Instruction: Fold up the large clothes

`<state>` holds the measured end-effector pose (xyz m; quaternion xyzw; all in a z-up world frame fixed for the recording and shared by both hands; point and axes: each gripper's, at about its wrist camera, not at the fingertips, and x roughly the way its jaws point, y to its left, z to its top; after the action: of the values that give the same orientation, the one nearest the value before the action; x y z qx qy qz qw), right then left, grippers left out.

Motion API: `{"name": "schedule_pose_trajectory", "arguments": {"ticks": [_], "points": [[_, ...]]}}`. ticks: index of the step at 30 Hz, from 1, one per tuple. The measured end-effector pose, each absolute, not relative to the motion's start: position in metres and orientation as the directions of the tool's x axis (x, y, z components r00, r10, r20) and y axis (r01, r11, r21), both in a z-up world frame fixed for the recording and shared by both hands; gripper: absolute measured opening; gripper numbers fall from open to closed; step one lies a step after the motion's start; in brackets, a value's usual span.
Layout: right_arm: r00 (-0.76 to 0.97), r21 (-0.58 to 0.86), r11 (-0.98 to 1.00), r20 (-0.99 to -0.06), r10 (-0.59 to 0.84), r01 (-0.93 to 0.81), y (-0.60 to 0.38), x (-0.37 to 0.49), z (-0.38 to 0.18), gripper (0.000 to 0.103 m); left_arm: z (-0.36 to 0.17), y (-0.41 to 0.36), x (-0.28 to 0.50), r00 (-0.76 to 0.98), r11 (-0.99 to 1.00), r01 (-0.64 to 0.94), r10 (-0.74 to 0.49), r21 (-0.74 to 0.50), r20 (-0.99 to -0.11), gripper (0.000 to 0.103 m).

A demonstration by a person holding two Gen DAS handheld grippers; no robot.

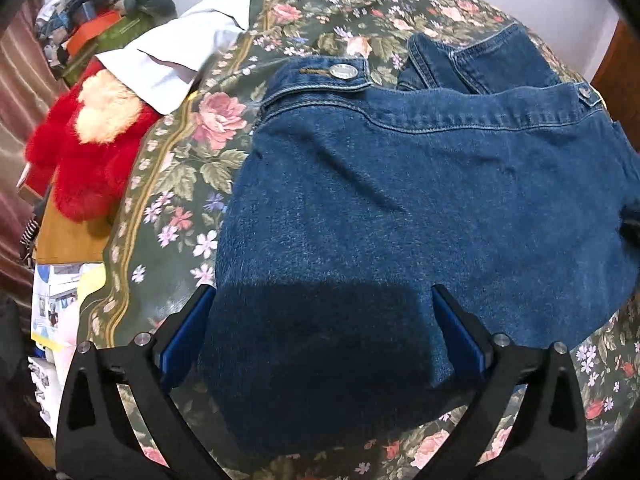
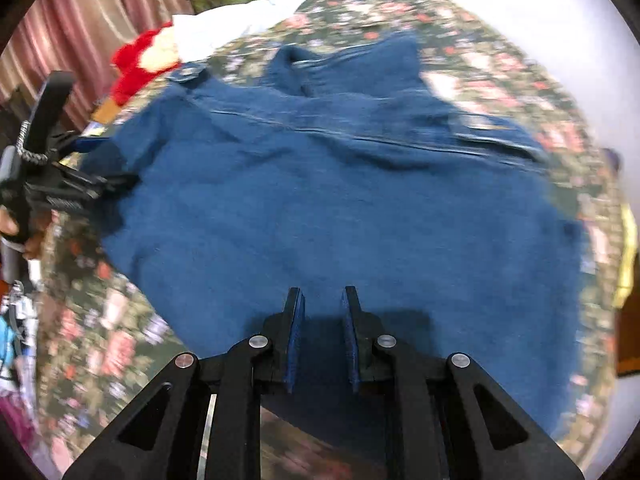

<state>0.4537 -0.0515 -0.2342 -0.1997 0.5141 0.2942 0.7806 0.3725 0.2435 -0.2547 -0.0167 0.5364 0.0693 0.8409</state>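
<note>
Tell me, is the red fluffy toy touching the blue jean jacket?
Apart. The left wrist view shows the red fluffy toy lying at the bed's edge, with a wide strip of flowery bedspread between it and the jean jacket.

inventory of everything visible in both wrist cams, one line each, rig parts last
denim jacket: 1, blue, spread on the bedspread, metal buttons at its far edge
floral bedspread: 1, dark green with pink roses, under the jacket
plush toy: 1, red with a cream patch, left edge of the bedspread
white cloth: 1, white, far left, behind the plush toy
boxes: a few, orange and green, far left pile; count unclear
curtain: 1, striped pink-brown, left background
papers: several, printed white and yellow, beside the bedspread at left
left gripper: 1, black with blue pads, open over the jacket's near edge
right gripper: 1, black with blue pads, shut, over the jacket's near edge
hand: 1, holding the left gripper's handle
</note>
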Motion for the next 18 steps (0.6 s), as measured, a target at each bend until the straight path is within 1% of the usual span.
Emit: {"name": "schedule_pose_trajectory", "arguments": {"ticks": [1,5,9,12,14,16,18], "points": [[0.316,-0.028,0.755,-0.918,0.24,-0.655,-0.061,0.455,-0.232,0.015,-0.253,0.243,0.369,0.422,0.989,-0.134,0.108,0.056,-0.9,0.103],[0.336,-0.01,0.813,-0.913,0.229,-0.582,-0.109,0.462,-0.222,0.015,-0.24,0.237,0.351,0.448,0.984,-0.141,0.159,0.106,-0.88,0.103],[0.358,0.001,0.871,-0.911,0.203,-0.492,-0.16,0.464,-0.211,0.015,-0.228,0.24,0.335,0.467,0.982,-0.15,0.174,0.116,-0.867,0.103],[0.343,0.06,0.894,-0.911,0.231,-0.444,-0.19,0.458,-0.206,0.015,-0.22,0.244,0.323,0.48,0.961,-0.186,0.272,0.206,-0.834,0.103],[0.376,-0.006,0.918,-0.914,0.156,-0.396,-0.2,0.451,-0.204,0.015,-0.219,0.249,0.317,0.473,0.953,-0.2,0.296,0.226,-0.83,0.103],[0.385,-0.026,0.933,-0.915,0.123,-0.358,-0.21,0.45,-0.202,0.015,-0.215,0.252,0.31,0.462,0.939,-0.225,0.338,0.26,-0.82,0.103],[0.394,-0.029,0.946,-0.913,0.106,-0.324,-0.221,0.446,-0.196,0.015,-0.205,0.25,0.299,0.487,0.93,-0.248,0.363,0.272,-0.794,0.103]]}}
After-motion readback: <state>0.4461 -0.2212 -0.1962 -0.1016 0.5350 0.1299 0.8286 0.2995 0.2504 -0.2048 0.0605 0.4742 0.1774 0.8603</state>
